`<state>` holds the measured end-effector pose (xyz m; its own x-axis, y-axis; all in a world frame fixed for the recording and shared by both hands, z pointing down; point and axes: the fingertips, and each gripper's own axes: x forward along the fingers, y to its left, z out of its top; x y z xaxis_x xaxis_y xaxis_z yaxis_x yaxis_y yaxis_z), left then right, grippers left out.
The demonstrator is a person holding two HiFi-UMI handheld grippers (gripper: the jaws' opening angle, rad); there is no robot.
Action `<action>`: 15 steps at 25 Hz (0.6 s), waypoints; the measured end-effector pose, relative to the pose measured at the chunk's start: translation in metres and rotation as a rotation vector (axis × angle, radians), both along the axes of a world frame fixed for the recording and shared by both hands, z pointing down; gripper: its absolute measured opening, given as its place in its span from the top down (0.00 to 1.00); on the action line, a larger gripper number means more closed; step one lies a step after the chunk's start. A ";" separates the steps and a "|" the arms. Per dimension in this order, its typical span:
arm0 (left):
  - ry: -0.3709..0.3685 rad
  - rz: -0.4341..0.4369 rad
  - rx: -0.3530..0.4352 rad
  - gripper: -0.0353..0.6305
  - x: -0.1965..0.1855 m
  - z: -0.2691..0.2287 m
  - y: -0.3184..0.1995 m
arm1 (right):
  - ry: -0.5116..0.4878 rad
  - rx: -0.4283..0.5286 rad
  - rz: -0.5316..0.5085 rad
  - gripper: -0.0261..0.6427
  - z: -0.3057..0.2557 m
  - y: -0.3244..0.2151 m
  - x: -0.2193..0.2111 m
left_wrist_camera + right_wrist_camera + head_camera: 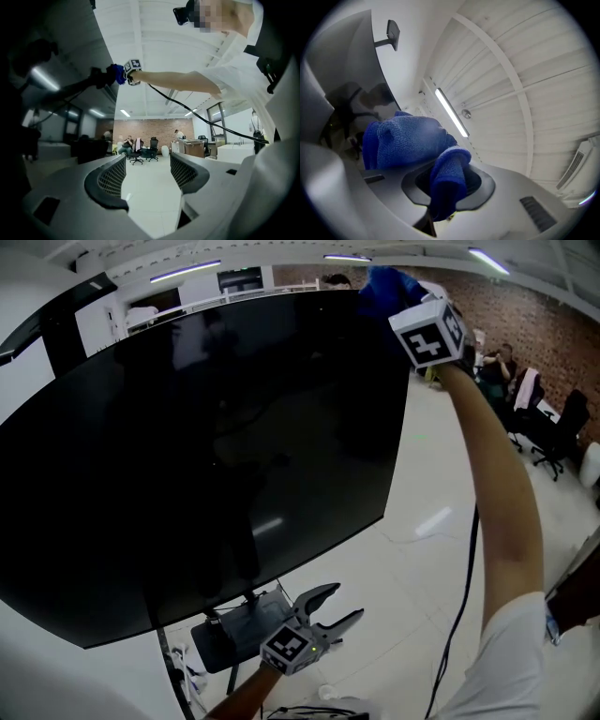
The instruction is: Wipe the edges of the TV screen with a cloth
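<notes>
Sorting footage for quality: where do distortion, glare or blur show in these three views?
Head view: fisheye bows the TV screen, faint reflections on its dark panel. Left gripper view: heavy dark vignette, left side very dark. Right gripper view: the blue cloth is close and soft, the ceiling strip light blown out.

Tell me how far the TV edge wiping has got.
Done: the right gripper is shut on the blue cloth and held at the top right corner of the TV screen. In hand: cloth at that top edge. Left: no telling which edges are already wiped; the left gripper hangs open and empty below the screen.
</notes>
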<state>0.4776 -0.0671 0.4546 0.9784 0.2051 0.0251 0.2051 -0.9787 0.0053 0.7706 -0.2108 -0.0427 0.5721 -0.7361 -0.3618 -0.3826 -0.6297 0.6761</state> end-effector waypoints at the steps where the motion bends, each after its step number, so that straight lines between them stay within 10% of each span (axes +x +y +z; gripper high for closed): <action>1: -0.007 0.002 -0.007 0.52 0.005 0.003 0.001 | -0.021 0.003 0.017 0.84 0.001 0.005 0.015; 7: -0.047 0.029 -0.042 0.52 0.025 0.024 0.007 | -0.170 0.037 0.021 0.84 0.039 0.020 0.063; 15: -0.067 0.080 -0.047 0.52 0.037 0.046 0.026 | -0.316 -0.149 -0.088 0.84 0.219 0.006 0.067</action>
